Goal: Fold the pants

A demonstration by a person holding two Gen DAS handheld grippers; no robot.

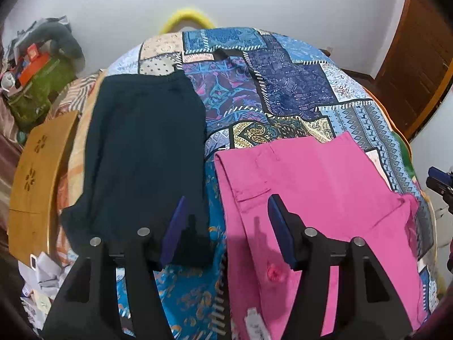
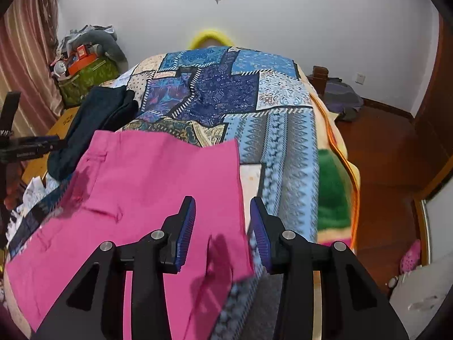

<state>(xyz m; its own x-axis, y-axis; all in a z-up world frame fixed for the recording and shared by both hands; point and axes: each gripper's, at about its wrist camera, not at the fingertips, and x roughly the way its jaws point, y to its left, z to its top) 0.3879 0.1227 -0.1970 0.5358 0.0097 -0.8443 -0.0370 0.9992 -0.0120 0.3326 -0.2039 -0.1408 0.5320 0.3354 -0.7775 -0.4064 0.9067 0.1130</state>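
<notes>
A: Hovering above the pink pants (image 1: 311, 187), were both tools empty?

B: Yes. The left tool (image 1: 226, 231) gaped over their left edge, and the right tool (image 2: 222, 233) stood partly open over their right edge. The pants ran lengthwise down the bed (image 2: 283, 130), toward its near edge.

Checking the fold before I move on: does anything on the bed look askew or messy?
The pink pants look folded but lie askew, their near end hanging past the patchwork bedspread edge. The dark pants beside them lie flat. Both tongs are open, holding nothing.
</notes>
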